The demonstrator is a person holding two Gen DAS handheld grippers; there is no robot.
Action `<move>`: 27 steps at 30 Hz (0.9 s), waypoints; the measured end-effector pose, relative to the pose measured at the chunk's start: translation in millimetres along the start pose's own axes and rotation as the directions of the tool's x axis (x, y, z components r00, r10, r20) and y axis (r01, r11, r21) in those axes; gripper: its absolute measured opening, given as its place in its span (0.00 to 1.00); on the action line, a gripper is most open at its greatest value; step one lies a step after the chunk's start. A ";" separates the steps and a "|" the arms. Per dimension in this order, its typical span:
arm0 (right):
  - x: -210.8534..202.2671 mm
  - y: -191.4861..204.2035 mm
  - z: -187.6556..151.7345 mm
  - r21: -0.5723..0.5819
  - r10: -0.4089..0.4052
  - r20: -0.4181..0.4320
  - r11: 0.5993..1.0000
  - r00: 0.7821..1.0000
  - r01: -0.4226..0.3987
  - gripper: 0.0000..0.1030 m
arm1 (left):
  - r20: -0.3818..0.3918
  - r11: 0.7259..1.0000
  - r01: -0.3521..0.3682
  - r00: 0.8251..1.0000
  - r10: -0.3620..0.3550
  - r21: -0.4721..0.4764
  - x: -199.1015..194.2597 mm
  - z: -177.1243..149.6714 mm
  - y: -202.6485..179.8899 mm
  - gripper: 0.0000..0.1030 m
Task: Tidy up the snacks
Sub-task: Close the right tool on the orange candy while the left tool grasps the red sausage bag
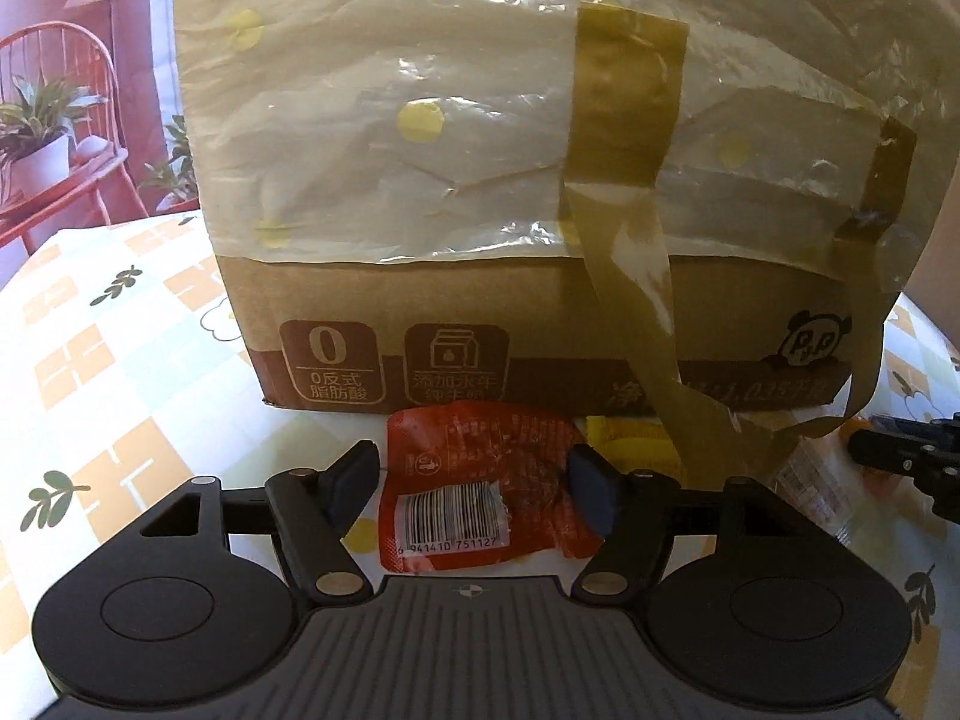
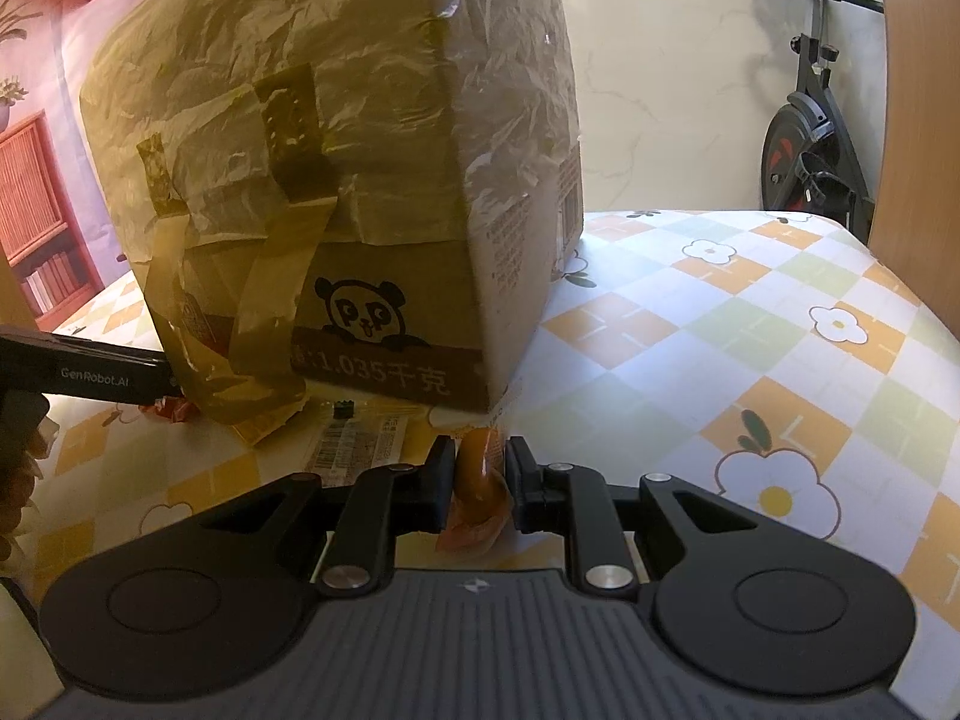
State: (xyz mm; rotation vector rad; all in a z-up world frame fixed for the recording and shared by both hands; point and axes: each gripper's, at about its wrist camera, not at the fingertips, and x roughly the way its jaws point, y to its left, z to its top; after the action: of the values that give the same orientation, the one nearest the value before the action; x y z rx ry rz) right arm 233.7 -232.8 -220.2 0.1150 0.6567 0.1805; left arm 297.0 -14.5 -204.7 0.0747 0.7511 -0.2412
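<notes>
Right gripper (image 2: pixel 478 483) sits nearest the lens in its own view, jaws drawn in close on an orange snack pouch (image 2: pixel 477 489) that stands pinched between the pads just in front of the near corner of the cardboard box (image 2: pixel 384 276). Left gripper (image 1: pixel 471 483) has its jaws spread wide, holding nothing; the red snack packet (image 1: pixel 474 483) lies flat on the checked tablecloth (image 1: pixel 120 360) between the fingers, barcode side up, its far edge touching or nearly touching the box base. Box is wrapped on its upper part in crinkled plastic film (image 1: pixel 420 120), with loose brown tape strips (image 1: pixel 624 240) hanging down over the front. A yellow packet (image 1: pixel 630 438) lies to the right of the red one, partly under the tape. Judgement: both sachets look light, thin and limp, foil surface likely slick; the red one offers no raised edge, so a grip across its crumpled right side, where the film lifts off the cloth, seems best. Dangling tape may stick to a jaw. Whether the box is the destination cannot be told.
</notes>
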 end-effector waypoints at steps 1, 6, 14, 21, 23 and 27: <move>0.0 0.4 -0.1 0.000 0.000 0.000 1.000 1.000 0.000 0.19 | 0.002 1.000 -0.003 1.000 0.003 0.007 0.1 -0.6 -0.9 0.71; 0.2 0.0 -0.2 0.008 0.005 0.001 1.000 1.000 -0.005 0.19 | 0.012 1.000 -0.005 1.000 0.005 0.001 0.4 -3.4 0.2 0.66; 1.0 -0.1 -0.1 0.018 0.010 0.001 1.000 1.000 -0.010 0.19 | 0.011 0.998 0.025 1.000 -0.025 -0.054 -11.4 -10.8 19.8 0.40; 1.0 0.1 -0.2 0.019 0.011 0.002 1.000 1.000 -0.011 0.19 | 0.005 0.987 0.075 0.997 -0.075 -0.145 -25.0 -20.1 41.4 0.27; 1.1 0.2 -0.1 0.018 0.011 0.002 1.000 1.000 -0.011 0.19 | 0.010 0.985 0.084 0.996 -0.083 -0.153 -30.5 -24.3 42.2 0.26; 0.9 -0.1 -0.2 0.018 0.012 0.003 1.000 1.000 -0.012 0.19 | 0.037 0.986 0.091 0.996 -0.087 -0.137 -43.1 -27.5 38.1 0.26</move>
State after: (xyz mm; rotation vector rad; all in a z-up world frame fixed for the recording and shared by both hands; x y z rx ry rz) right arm 234.2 -232.6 -220.8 0.1362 0.6552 0.1858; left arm 257.5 34.9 -196.1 -0.0940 0.7393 -0.2737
